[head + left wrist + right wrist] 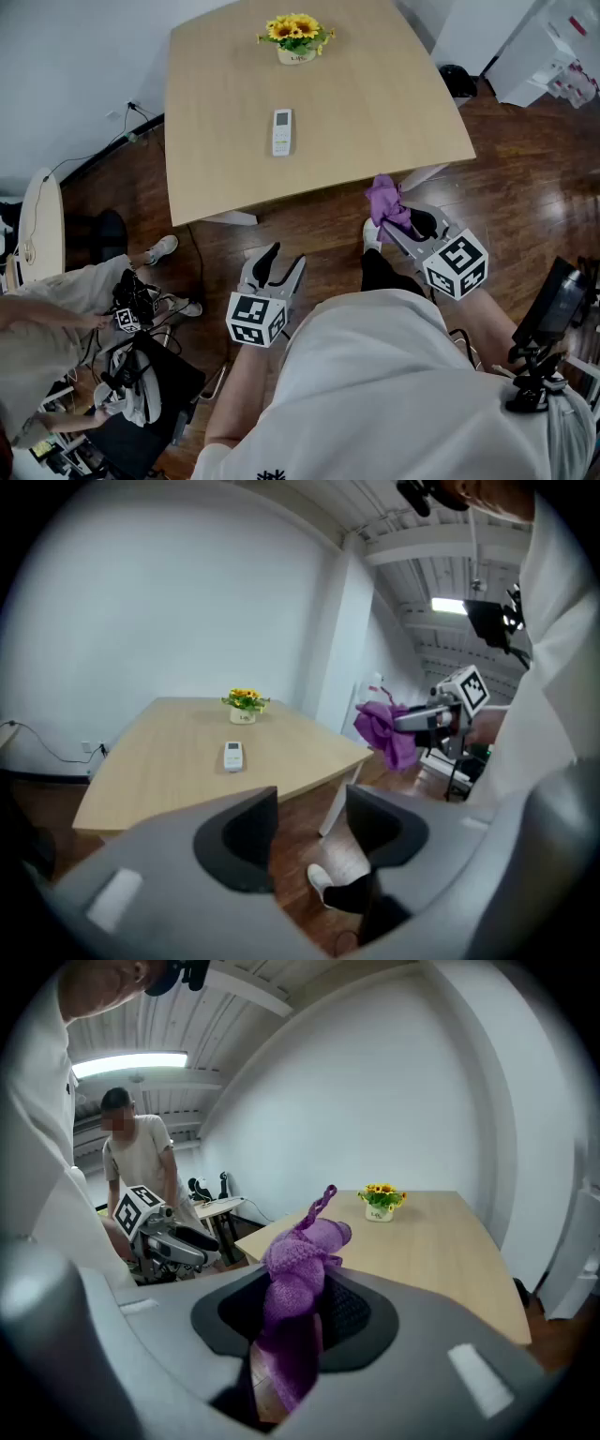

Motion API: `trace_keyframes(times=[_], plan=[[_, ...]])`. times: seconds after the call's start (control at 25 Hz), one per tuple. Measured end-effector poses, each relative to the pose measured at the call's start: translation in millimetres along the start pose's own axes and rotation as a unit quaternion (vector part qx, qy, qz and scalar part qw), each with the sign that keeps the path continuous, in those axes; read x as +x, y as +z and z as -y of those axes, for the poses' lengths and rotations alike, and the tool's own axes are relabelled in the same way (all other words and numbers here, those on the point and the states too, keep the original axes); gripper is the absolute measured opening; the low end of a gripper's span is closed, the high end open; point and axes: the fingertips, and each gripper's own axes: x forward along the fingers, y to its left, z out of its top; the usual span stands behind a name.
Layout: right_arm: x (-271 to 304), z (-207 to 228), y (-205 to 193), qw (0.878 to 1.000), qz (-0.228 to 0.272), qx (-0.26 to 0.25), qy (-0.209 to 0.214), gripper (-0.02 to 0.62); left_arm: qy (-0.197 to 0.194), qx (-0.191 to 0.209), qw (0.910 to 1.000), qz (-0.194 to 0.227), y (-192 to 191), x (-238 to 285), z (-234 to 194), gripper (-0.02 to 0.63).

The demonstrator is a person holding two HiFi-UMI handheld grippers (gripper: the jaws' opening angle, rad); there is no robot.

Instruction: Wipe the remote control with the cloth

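A white remote control [282, 131] lies flat near the middle of the light wooden table [375, 112]; the left gripper view also shows the remote control [233, 756]. My right gripper [398, 217] is shut on a purple knitted cloth [385, 201], held in the air off the table's near edge. The cloth [298, 1283] bunches between its jaws and hangs below them. My left gripper [278, 264] stands open and empty over the floor, short of the table's near edge. From the left gripper view the right gripper [433, 719] and its cloth [386, 729] show at the right.
A pot of sunflowers [297, 38] stands at the table's far edge. A person [56, 309] crouches at the lower left beside a small white table [37, 225]. Dark wooden floor [525, 187] surrounds the table; white furniture [548, 47] stands at the upper right.
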Motion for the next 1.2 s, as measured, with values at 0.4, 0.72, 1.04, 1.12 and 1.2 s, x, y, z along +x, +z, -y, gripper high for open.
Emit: trace_keyframes(times=[0.4,0.72,1.04,1.12,1.2], plan=[[41.3,139.4,49.6,0.997,-0.025,-0.043,0.06,0.127,0.078,-0.017,0.9963,-0.033,92.8,144.1,-61.6,0.301],[62.2,178.8,69.7,1.0,-0.013,-0.009,0.019,0.129,0.11,0.0,0.9869,-0.118,94.9,232.8,-148.9,0.322],[68.2,188.3,70.2,0.999,-0.031,0.022,-0.016,0.129,0.132,0.009,0.9652,-0.226,47.1,308.7,-202.5,0.325],[68.4,191.2,69.8,0.999,-0.036,0.027,-0.023,0.129,0.143,0.013,0.9581,-0.248,33.4,315.9,-213.6,0.325],[68.7,194.8,67.7,0.998,-0.039,0.034,-0.028,0.129,0.142,0.01,0.9546,-0.262,23.5,320.4,-216.3,0.325]])
